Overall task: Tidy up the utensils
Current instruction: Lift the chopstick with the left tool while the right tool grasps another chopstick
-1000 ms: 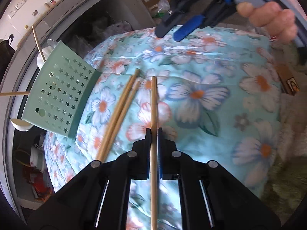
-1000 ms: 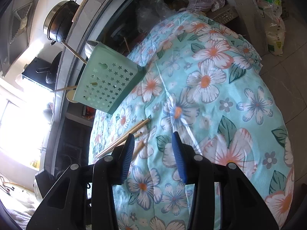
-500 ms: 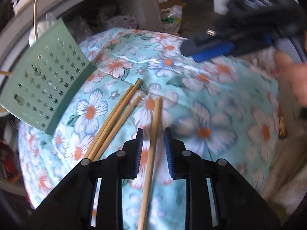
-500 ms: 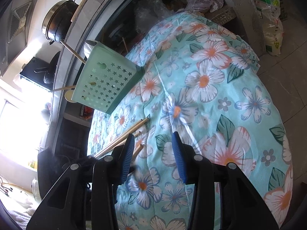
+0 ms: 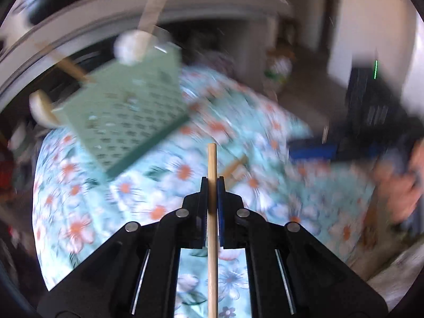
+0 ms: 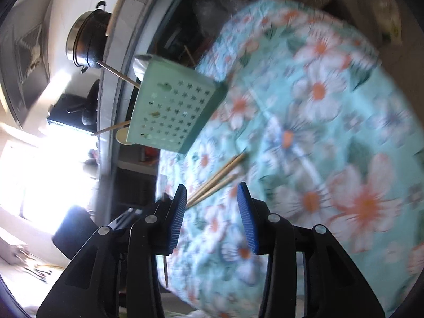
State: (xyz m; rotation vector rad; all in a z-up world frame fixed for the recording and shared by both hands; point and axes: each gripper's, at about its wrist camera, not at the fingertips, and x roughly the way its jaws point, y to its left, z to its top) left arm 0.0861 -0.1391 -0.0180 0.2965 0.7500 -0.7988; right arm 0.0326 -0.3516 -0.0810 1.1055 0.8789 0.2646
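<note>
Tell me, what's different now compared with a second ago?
The left hand-held gripper let go of the chopstick, has just been closing and is now clamped on it again, lifted off the floral cloth. The right hand-held gripper stays open and empty. The other chopsticks on the cloth and the green holder are where they were.

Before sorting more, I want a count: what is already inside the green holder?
The green holder has two wooden sticks poking out of its top, plus pale rounded ends, perhaps spoons. Its perforated wall hides the rest, so no full count.
</note>
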